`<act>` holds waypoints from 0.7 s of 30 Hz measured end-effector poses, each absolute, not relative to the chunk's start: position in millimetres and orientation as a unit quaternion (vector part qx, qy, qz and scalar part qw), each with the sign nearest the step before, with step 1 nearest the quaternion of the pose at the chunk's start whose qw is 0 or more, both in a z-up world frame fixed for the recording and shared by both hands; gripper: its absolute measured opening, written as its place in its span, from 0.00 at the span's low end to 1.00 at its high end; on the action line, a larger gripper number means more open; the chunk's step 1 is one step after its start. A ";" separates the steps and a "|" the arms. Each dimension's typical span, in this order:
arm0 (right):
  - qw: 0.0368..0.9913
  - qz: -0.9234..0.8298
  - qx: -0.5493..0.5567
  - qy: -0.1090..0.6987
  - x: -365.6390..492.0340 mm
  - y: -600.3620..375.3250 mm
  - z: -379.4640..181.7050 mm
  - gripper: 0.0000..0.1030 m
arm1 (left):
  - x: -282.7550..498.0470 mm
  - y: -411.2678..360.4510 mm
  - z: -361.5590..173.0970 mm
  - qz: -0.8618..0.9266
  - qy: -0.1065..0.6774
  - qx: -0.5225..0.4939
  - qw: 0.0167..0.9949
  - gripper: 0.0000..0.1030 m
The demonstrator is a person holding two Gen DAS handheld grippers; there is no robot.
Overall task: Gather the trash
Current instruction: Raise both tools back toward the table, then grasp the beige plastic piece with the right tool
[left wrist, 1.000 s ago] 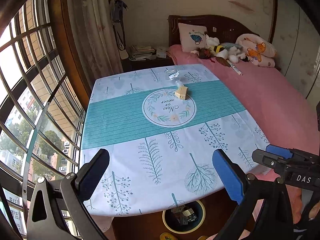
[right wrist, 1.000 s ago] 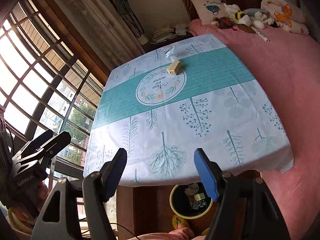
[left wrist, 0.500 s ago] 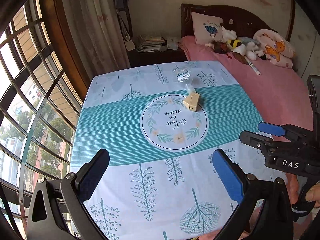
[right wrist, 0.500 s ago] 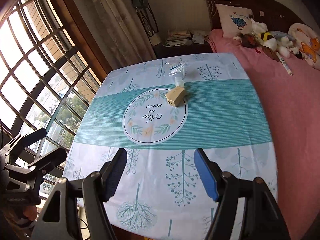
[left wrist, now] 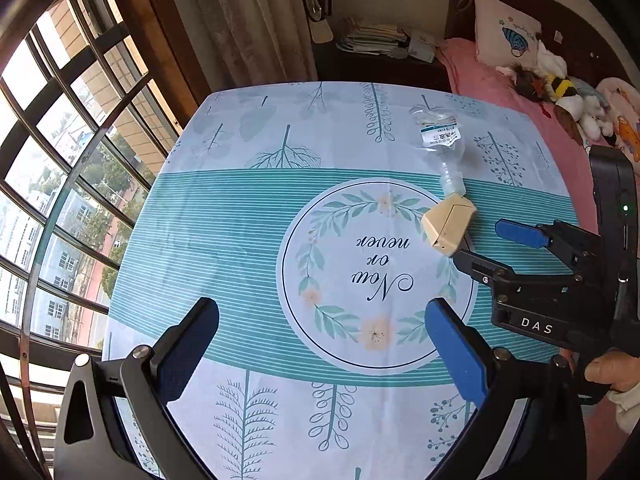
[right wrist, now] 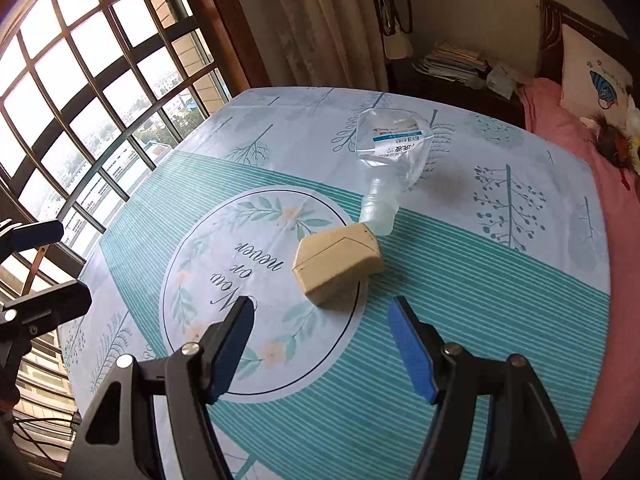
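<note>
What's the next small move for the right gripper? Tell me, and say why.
Probably ease the right gripper forward and down until its open fingers straddle the beige box. The box lies on the tablecloth just ahead of the fingers, nearer than the clear plastic bottle whose cap touches it. Neither gripper holds anything.

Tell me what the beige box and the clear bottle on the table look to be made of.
Beige box: probably matte cardboard, going by its folded flap seams and creased edges. Clear bottle: thin, glossy transparent plastic, crumpled and dented, with a printed paper or film label.
</note>
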State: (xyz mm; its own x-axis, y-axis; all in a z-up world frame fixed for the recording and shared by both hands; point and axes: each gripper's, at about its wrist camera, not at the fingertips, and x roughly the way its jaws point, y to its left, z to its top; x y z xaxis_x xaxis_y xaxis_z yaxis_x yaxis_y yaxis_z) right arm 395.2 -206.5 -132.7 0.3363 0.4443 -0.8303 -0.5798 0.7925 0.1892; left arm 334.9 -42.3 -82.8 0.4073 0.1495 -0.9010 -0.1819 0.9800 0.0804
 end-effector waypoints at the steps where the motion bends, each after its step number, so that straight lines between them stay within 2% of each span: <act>1: 0.812 0.321 -0.077 0.481 400.5 -203.9 -137.2 0.68 | 338.9 -40.9 -88.2 0.104 0.539 -0.020 0.836 0.99; 11: 0.800 0.371 -0.157 0.444 422.8 -182.0 -157.2 0.68 | 357.7 -29.1 -118.3 0.136 0.558 -0.049 0.817 0.99; 12: 0.801 0.374 -0.161 0.440 422.4 -181.9 -157.6 0.67 | 359.4 -28.9 -118.4 0.137 0.558 -0.050 0.817 0.99; 13: 0.803 0.373 -0.167 0.434 422.3 -182.4 -158.2 0.62 | 361.6 -28.9 -118.5 0.137 0.558 -0.051 0.816 0.99; 21: 0.812 0.358 -0.175 0.427 414.2 -200.0 -156.2 0.62 | 386.0 -39.2 -120.9 0.121 0.560 -0.052 0.818 0.99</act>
